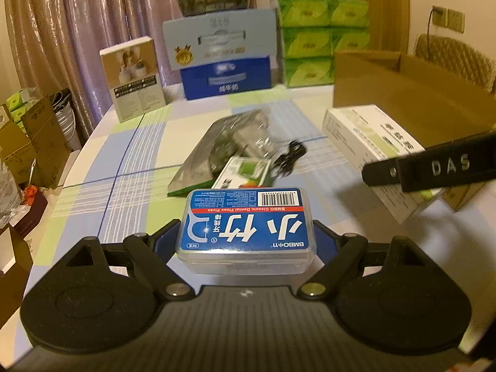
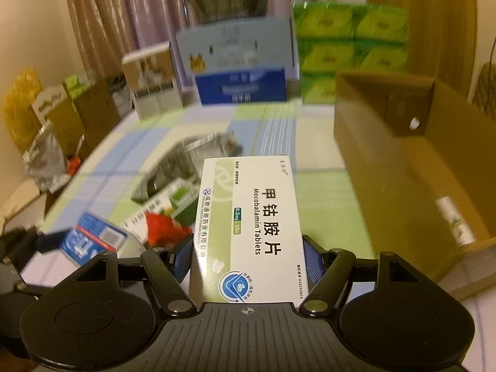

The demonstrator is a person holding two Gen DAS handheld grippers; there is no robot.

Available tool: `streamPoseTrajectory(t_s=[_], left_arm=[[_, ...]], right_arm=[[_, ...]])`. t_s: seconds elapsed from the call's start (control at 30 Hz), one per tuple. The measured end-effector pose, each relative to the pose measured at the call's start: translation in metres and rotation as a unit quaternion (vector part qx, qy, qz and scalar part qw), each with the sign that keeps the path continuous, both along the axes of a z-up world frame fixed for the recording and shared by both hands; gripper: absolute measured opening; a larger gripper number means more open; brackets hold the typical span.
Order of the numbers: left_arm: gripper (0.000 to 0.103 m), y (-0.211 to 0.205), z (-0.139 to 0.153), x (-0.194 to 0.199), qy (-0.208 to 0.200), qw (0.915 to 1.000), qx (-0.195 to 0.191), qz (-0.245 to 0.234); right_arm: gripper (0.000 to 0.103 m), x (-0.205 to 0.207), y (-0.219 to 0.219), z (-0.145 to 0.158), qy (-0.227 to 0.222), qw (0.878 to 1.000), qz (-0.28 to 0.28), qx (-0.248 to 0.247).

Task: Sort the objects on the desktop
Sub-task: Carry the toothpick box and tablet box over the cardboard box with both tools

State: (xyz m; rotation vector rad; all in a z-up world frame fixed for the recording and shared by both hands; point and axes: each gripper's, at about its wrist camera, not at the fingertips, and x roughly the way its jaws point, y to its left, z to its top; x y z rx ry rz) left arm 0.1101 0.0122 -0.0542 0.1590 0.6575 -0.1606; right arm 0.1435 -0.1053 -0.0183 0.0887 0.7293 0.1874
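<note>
Left gripper (image 1: 246,232) has its jaws clamped on the floss box (image 1: 248,226), blue label up, held above the checked worktop (image 1: 130,161). Right gripper (image 2: 246,257) has its jaws tight on the sides of the pill box (image 2: 251,229), lifted just left of the open carton (image 2: 412,167), which has a small white tube inside. A foil bag (image 1: 229,142), a green packet (image 1: 245,170) and a black cable (image 1: 290,155) sit mid-worktop.
</note>
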Motion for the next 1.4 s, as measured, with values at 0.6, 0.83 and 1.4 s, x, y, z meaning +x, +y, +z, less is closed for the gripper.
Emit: streamPoseTrajectory(t_s=[0.6,0.83,1.4], left_arm=[[0.084,-0.108,0.096,-0.019,-0.058,0.9931,-0.033,-0.097],[0.084,-0.153,0.100,-0.004,-0.044,0.9893,-0.041,-0.133],[0.084,-0.224,0.087,0.054,-0.012,0.9807,-0.074,-0.181]], right_arm=[[0.068,-0.041,-0.132,0.093,-0.066,0.993,-0.085,-0.053],[0.068,-0.043,-0.179,0.090,-0.053,0.992,-0.106,-0.048],[0.068,-0.006,-0.245,0.073,-0.018,0.991,-0.133,-0.007]])
